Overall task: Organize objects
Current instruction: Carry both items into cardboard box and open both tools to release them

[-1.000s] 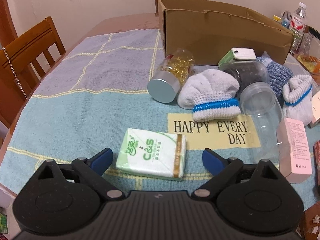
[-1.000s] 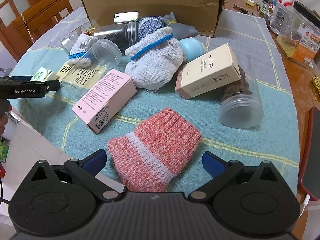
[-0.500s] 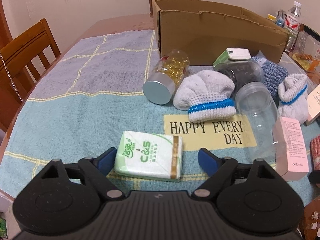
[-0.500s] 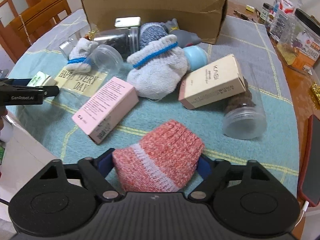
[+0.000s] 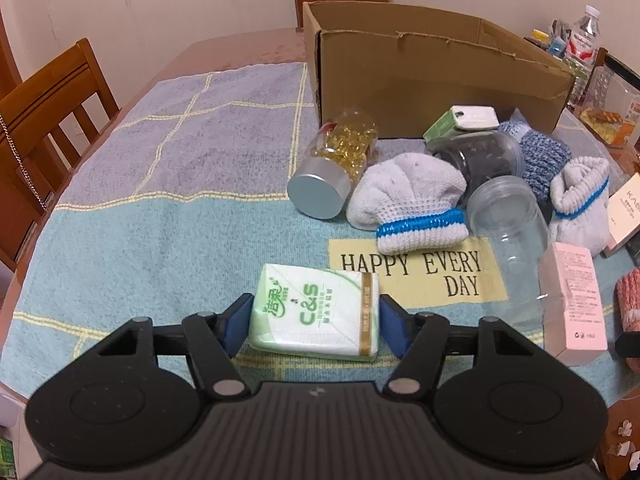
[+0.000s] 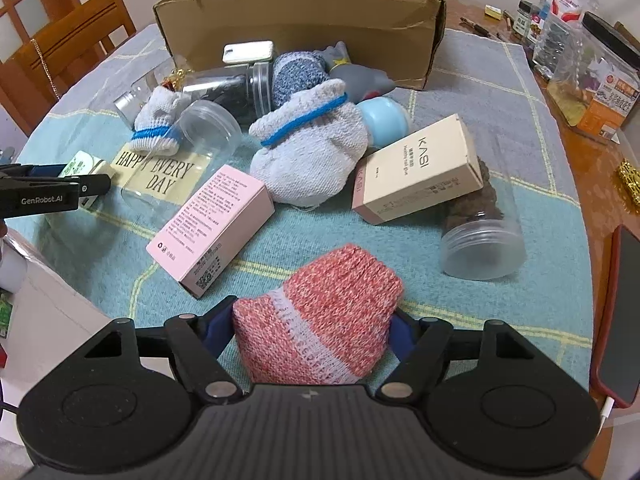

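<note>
At the near edge of the table, both hands are on a pick at once. Left gripper [image 5: 316,322] has its blue pads pressed to the two short sides of the tissue pack [image 5: 316,312], squeezing it; pack looks flat on the towel [image 5: 160,216], not lifted yet afaict. Right gripper [image 6: 312,332] is clamped round the pink sock [image 6: 320,316], cuff end bunched between the pads, toe end resting on the cloth.

So the step in hand: grasp, w/ two items secured. Cardboard box [image 5: 420,72] stands open at the far side, past a heap of jars, socks and cartons; likely the drop spot, tho that's my guess from the task.

Next move calls for lifting both straight up, high enough to clear the clear jar [image 5: 508,232] and pink carton [image 6: 212,232], then carrying fwd over the box wall before letting go. The sock is soft and may sag and drag.
</note>
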### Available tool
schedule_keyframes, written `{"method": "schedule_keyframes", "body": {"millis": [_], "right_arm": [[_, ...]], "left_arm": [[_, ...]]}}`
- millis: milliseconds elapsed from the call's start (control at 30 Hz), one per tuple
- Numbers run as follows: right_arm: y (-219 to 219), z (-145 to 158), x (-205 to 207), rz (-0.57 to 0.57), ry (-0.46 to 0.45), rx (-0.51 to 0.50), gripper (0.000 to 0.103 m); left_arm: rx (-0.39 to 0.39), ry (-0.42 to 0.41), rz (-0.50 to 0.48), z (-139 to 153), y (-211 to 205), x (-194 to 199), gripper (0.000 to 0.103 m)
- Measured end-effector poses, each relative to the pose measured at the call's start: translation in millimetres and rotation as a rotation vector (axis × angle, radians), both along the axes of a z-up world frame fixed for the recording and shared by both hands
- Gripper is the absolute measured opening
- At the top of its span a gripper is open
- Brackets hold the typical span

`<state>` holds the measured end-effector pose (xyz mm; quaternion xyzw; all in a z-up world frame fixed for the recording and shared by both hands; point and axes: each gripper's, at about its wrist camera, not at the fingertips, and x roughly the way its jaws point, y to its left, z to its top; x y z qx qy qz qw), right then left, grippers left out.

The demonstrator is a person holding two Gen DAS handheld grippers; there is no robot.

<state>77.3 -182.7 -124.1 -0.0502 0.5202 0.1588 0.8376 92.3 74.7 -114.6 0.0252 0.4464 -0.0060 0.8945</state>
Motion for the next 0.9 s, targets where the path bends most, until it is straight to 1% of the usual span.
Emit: {"method": "schedule_keyframes", "body": {"millis": [200, 367, 500, 700, 900], "right_arm": [[-0.9, 10.0, 4.0, -0.003, -0.017, -0.003, 0.079], [-1.5, 28.0, 12.8, 0.008, -0.049, -0.001, 0.079], [-1.6, 45.6, 26.3, 0.010, -0.088, 0.006, 0.079], [-1.0, 71.8, 52.0, 0.009, -0.143, 0.034, 0.079], [7.0, 100.7, 94.0, 0.008, -0.201, 0.065, 0.079]], "left_arm": [[0.004, 0.004, -0.027, 16.5, -2.8, 1.5, 0.066], [-0.026, -0.003, -0.054, 38.7, -4.3, 6.7, 0.066], [-0.045, -0.014, -0.083, 56.2, -10.1, 18.4, 0.066], [-0.057, -0.071, -0.130, 87.9, -22.9, 51.1, 0.066], [-0.057, -0.145, -0.178, 114.8, -35.7, 102.1, 0.066]]}}
